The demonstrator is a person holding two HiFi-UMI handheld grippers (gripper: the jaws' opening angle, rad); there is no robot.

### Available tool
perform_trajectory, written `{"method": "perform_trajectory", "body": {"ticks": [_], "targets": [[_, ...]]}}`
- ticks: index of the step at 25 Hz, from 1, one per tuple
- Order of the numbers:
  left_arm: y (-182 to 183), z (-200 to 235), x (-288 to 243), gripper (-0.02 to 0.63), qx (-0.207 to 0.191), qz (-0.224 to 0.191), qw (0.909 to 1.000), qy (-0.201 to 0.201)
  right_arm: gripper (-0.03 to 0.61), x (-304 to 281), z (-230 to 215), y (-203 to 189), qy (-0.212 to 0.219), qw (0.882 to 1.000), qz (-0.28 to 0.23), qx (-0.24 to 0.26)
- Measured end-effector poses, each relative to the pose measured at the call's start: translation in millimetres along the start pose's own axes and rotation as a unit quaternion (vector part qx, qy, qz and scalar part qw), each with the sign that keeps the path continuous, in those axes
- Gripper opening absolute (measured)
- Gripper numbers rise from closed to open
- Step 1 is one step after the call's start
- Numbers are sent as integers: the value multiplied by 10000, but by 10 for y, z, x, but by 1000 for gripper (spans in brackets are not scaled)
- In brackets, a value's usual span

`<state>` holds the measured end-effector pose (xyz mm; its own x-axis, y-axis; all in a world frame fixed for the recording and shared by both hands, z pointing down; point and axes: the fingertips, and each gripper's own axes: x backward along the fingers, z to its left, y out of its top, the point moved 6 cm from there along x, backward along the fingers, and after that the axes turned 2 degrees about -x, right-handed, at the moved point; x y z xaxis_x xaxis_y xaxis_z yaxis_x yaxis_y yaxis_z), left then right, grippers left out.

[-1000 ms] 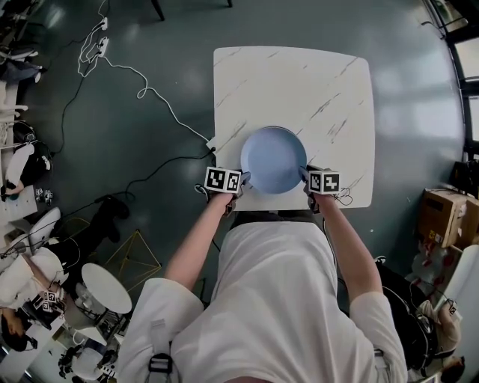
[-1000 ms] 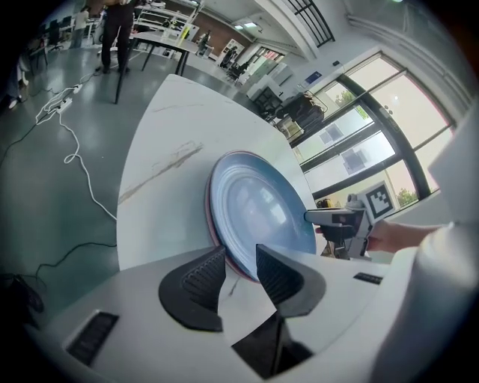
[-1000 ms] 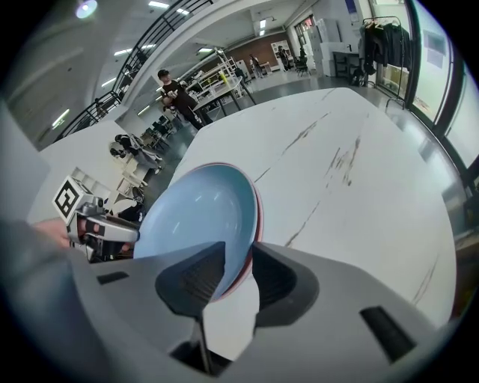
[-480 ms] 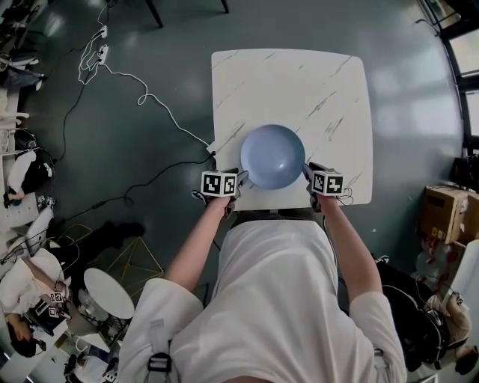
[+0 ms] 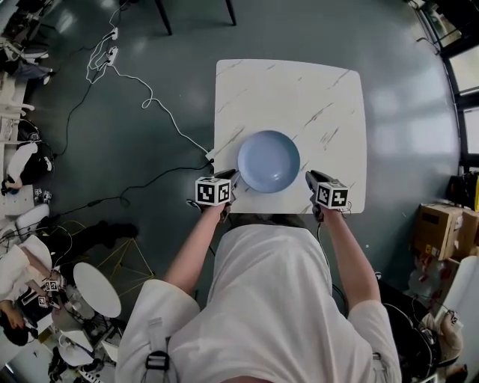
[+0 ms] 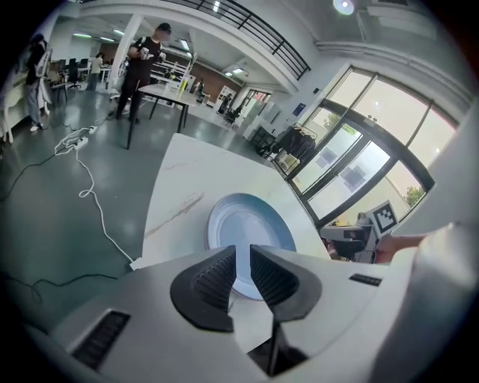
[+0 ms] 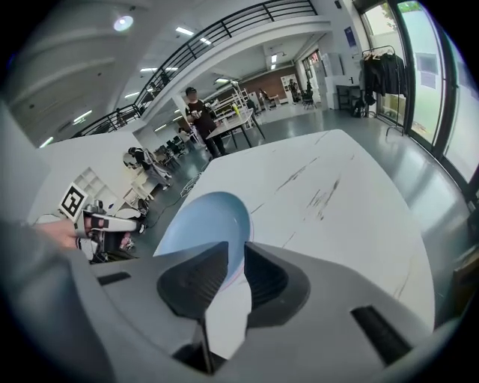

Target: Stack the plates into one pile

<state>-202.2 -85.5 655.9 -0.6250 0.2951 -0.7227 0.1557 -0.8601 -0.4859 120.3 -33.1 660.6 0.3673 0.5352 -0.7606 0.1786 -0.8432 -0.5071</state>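
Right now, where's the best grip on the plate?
Likely the rim of the plate, near side, coming in low over the front edge of the table. It lies flat, face up, close to that edge, raised rim free.

A white cable (image 5: 174, 123) snakes across the dark floor (image 5: 404, 45) to the marbled table's (image 5: 299, 90) left edge; cardboard boxes (image 5: 435, 228) sit off its right.

Bright, even indoor light; the blue plate (image 5: 269, 161) casts hardly any shadow on the white table (image 5: 299, 82). Beyond the plate, tall windows (image 6: 359, 149) glare and ceiling lamps (image 7: 124, 23) flare. Fisheye bowing bends every view's edges, and the gripper views' corners go black.
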Motion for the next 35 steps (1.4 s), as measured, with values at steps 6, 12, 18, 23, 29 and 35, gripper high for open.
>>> {"method": "perform_trajectory", "body": {"ticks": [6, 12, 18, 23, 29, 35], "targets": [[-151, -227, 174, 51, 212, -264, 9992, 211, 44, 297, -132, -60, 150, 9995, -284, -81], [-428, -577, 312, 27, 448, -552, 9968, 365, 34, 574, -194, -240, 562, 9978, -346, -73], [-757, -894, 495, 14, 897, -879, 9920, 96, 31, 909, -96, -343, 1037, 9925, -639, 87], [-1075, -1139, 668, 12, 919, -1150, 9889, 219, 31, 1174, -149, -519, 1079, 9904, -865, 49], [-1307, -1419, 984, 14, 925, -1779, 9789, 391, 31, 1475, -72, -666, 1191, 9877, -928, 415], [-1344, -1557, 1391, 12, 668, -2228, 9710, 547, 31, 1715, 291, -605, 1503, 9786, -1096, 879]]}}
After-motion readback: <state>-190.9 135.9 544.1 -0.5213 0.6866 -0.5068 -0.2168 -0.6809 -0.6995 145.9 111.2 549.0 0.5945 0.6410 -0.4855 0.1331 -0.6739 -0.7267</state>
